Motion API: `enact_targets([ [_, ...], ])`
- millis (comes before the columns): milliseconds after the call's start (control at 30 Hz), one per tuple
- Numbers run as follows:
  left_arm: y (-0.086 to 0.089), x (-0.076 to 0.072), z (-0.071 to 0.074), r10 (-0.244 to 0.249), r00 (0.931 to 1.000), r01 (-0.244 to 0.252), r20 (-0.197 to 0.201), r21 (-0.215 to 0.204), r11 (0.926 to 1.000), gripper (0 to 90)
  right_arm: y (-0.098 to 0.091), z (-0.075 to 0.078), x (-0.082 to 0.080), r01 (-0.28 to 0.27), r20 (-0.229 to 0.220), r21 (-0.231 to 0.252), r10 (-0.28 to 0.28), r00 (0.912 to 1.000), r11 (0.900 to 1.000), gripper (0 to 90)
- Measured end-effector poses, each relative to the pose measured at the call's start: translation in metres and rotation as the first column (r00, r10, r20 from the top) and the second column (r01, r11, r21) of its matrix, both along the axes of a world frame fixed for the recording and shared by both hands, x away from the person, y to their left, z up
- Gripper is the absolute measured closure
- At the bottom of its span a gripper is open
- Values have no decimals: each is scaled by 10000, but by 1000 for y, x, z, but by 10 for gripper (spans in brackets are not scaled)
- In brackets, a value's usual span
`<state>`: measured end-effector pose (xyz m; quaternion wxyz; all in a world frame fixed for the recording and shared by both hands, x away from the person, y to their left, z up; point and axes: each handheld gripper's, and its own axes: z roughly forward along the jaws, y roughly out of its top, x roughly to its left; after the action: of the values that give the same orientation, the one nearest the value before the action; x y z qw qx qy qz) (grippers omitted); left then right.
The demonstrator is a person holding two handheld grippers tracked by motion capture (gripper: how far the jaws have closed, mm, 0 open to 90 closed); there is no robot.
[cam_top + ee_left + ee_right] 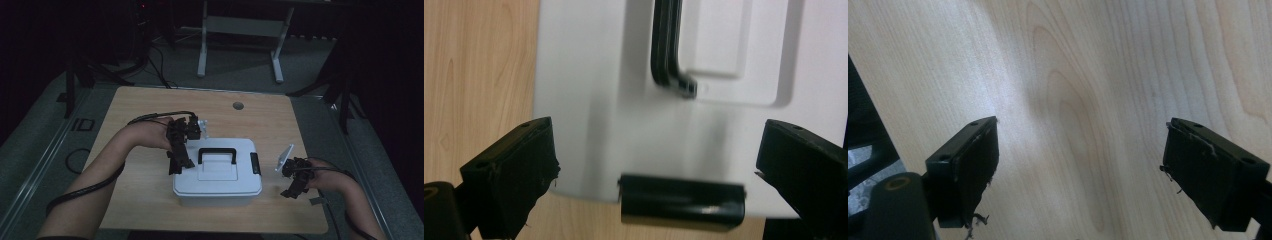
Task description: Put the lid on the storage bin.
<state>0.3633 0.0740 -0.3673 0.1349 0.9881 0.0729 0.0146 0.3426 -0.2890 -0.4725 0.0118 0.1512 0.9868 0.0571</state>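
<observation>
Here, white lidded box [217, 172] sits mid-bench [150, 200], black handle [217, 152] on lid. Left gripper [177, 157] at box's left end, jaws apart either side of black latch [681, 200], not touching it. Right gripper [295, 187] just right of box, jaws apart over bare wood.

A dim lab: lone wooden table [150, 107], tripod stands [75, 82], floor cables [160, 65], bench frame [240, 30].

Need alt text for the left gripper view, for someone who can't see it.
The left tongs stand open over the edge of a white lidded box, with its black side latch lying between the two jaws, untouched. The box's black carry handle lies flat on the lid beyond, and the wooden table shows alongside.
</observation>
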Motion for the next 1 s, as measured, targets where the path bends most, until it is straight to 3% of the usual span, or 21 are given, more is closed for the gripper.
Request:
enact_targets([
  [267, 30, -3, -11, 466, 9988, -469, 121, 306, 9984, 22, 1, 0, 2, 156, 418, 186, -163, 9990, 9997, 147],
  [467, 47, -4, -13, 816, 9966, -815, 97, -77, 9966, 22, 3, -5, 5, 137, 540, 9, -137, 9984, 9999, 148],
  [600, 61, -5, -13, 1094, 9940, -1092, 31, -377, 9933, 22, 5, -5, 4, 195, 649, 247, -211, 9977, 9995, 148],
  [1000, 96, -10, -32, 1664, 9858, -1674, -205, -616, 9840, 23, 0, -7, 2, 580, 698, 377, -605, 9957, 9976, 146],
])
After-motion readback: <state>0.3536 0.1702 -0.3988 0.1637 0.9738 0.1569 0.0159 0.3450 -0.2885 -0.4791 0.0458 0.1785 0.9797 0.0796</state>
